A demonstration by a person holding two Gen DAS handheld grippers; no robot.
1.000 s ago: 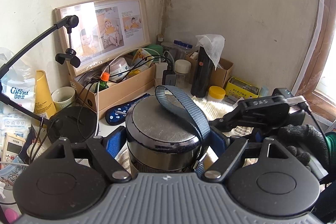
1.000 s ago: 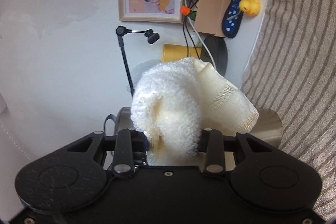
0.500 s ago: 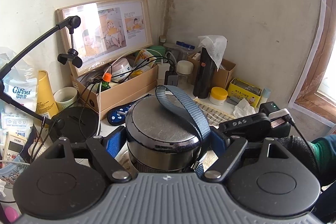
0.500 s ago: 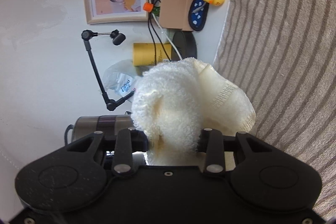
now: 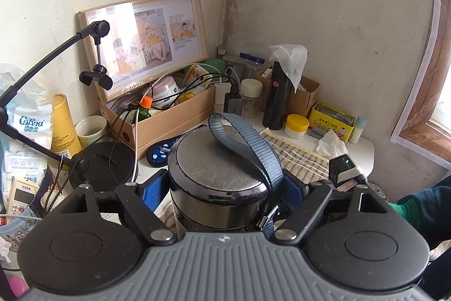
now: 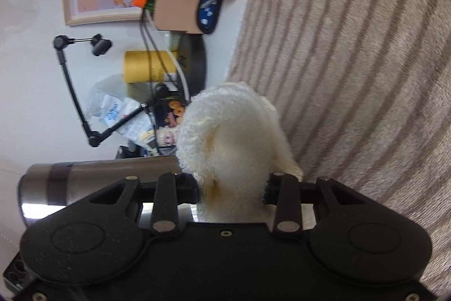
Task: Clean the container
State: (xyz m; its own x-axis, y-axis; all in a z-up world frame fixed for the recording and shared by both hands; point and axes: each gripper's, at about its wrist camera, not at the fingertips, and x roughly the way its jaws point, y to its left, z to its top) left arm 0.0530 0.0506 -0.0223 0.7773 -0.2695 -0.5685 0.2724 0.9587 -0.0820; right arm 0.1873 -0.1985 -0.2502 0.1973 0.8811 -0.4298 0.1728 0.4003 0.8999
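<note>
A steel container (image 5: 214, 174) with a dark band and a blue strap (image 5: 248, 143) stands upright between the blue pads of my left gripper (image 5: 222, 188), which is shut on it. In the right wrist view my right gripper (image 6: 232, 185) is shut on a bunched white cloth (image 6: 231, 137). That view is rolled sideways, so the container (image 6: 93, 179) shows as a horizontal cylinder just behind the left finger, close beside the cloth. I cannot tell whether cloth and container touch. The back of the right gripper (image 5: 346, 168) and a gloved hand (image 5: 420, 205) show at the container's right.
A striped mat (image 6: 352, 75) covers the table under the container. Behind stand a cardboard box of clutter (image 5: 169, 114), a framed photo (image 5: 146, 44), a black bottle (image 5: 277, 95), a yellow-lidded jar (image 5: 296, 126), a yellow tin (image 5: 332, 120) and a black clamp arm (image 5: 50, 58) with round base.
The right gripper with the cloth sank beside the container and tilted down; the container's side now fills more of its view. The left gripper and the container stayed put.
</note>
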